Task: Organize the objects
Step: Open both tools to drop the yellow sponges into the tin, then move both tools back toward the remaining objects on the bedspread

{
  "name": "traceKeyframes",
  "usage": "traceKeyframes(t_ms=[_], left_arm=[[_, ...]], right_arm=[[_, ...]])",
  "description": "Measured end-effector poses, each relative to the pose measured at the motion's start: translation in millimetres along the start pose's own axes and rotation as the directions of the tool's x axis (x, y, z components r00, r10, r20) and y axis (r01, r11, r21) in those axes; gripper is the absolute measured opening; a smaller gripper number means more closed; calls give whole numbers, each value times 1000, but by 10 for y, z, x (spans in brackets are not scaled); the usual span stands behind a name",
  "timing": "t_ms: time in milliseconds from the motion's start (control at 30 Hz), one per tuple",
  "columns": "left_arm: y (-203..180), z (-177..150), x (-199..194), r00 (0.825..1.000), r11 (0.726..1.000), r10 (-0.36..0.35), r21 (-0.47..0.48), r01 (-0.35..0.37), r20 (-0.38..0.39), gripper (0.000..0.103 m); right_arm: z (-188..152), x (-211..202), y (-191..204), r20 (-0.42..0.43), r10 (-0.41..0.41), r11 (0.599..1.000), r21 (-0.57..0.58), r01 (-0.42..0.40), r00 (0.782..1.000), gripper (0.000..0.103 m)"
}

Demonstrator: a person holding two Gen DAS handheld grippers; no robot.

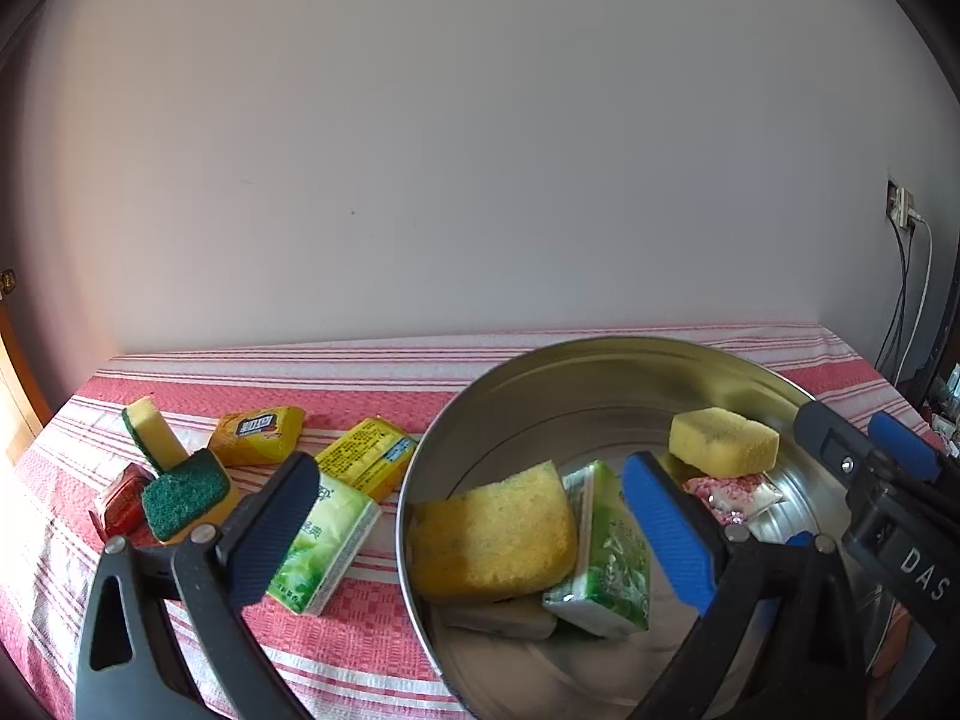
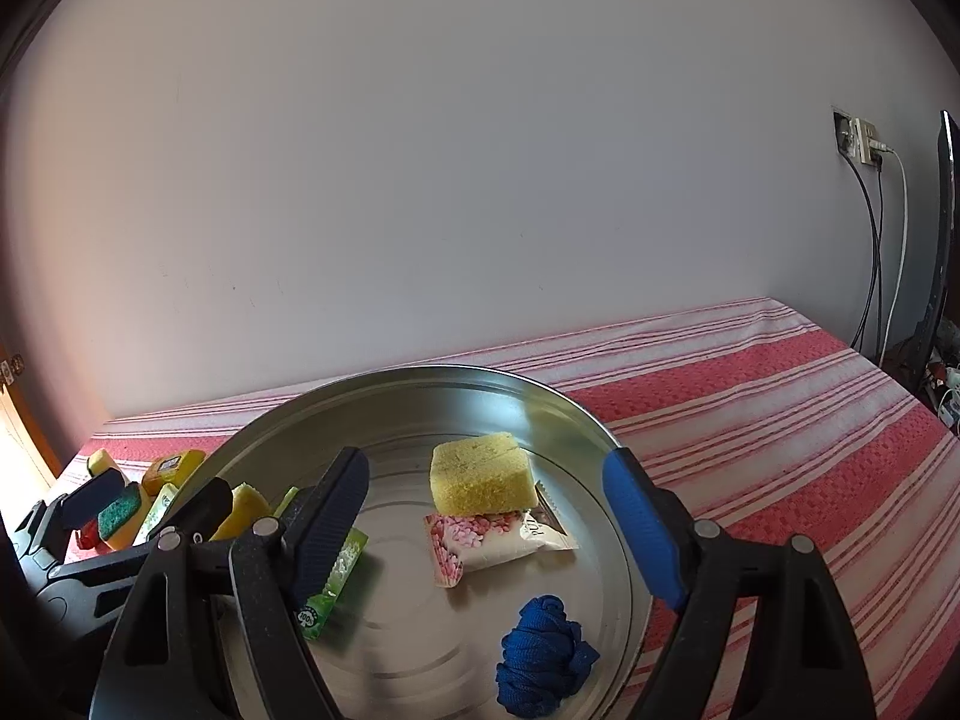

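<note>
A round metal tin (image 1: 480,384) stands on the red-striped cloth. In it lie a large yellow sponge (image 1: 492,540), a green tissue pack (image 1: 606,558), a smaller yellow sponge (image 2: 483,474), a pink floral packet (image 2: 498,543) and a blue cord bundle (image 2: 543,657). My left gripper (image 1: 480,522) is open over the tin's left rim, its pads pressing on nothing. My right gripper (image 2: 485,498) is open above the tin's middle, holding nothing. Left of the tin lie another green tissue pack (image 1: 327,546), two yellow packets (image 1: 258,435) and two green-backed sponges (image 1: 186,495).
A small red item (image 1: 120,504) sits at the cloth's left edge. A white wall rises right behind the table. A socket with hanging cables (image 2: 864,144) is on the wall at the right. The striped cloth (image 2: 780,396) stretches right of the tin.
</note>
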State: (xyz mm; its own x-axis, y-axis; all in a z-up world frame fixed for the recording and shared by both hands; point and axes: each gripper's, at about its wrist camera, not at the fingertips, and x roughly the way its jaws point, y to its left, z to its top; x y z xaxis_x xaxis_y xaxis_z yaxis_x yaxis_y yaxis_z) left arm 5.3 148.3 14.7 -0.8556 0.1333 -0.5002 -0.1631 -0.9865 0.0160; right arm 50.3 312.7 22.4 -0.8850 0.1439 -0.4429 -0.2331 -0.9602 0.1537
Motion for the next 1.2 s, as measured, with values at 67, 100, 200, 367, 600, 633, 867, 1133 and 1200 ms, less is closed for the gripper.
traceKeyframes(t_ms=[67, 100, 200, 367, 600, 633, 867, 1133, 1200], left_arm=[[22, -8, -5, 1000, 1000, 3, -7, -3, 4, 102], [32, -10, -7, 1000, 1000, 7, -9, -7, 6, 102], [59, -18, -24, 1000, 1000, 23, -8, -23, 17, 102], [132, -33, -79, 999, 999, 38, -13, -37, 40, 102], [291, -99, -121, 997, 998, 58, -7, -57, 58, 102], [321, -109, -128, 996, 998, 62, -5, -62, 62, 102], [609, -163, -183, 993, 996, 93, -21, -92, 75, 102], [944, -224, -184, 992, 992, 113, -53, -111, 49, 102], [1025, -239, -174, 992, 992, 116, -61, -114, 38, 102]], right_arm=[[-4, -4, -23, 16, -10, 1000, 6, 10, 1000, 82], [-6, -11, -33, 23, -13, 1000, 12, 13, 1000, 82], [-24, -33, -62, 41, -19, 999, 36, 17, 999, 82], [-34, -178, -79, 113, -31, 998, 63, 24, 993, 82], [-86, -383, 70, 241, -61, 998, 22, 58, 969, 82], [-98, -399, 98, 252, -69, 998, 16, 67, 965, 83], [-150, -438, 300, 277, -97, 992, -52, 116, 956, 86], [-203, -414, 488, 234, -92, 992, -64, 110, 968, 86], [-224, -409, 544, 222, -86, 993, -65, 102, 971, 86]])
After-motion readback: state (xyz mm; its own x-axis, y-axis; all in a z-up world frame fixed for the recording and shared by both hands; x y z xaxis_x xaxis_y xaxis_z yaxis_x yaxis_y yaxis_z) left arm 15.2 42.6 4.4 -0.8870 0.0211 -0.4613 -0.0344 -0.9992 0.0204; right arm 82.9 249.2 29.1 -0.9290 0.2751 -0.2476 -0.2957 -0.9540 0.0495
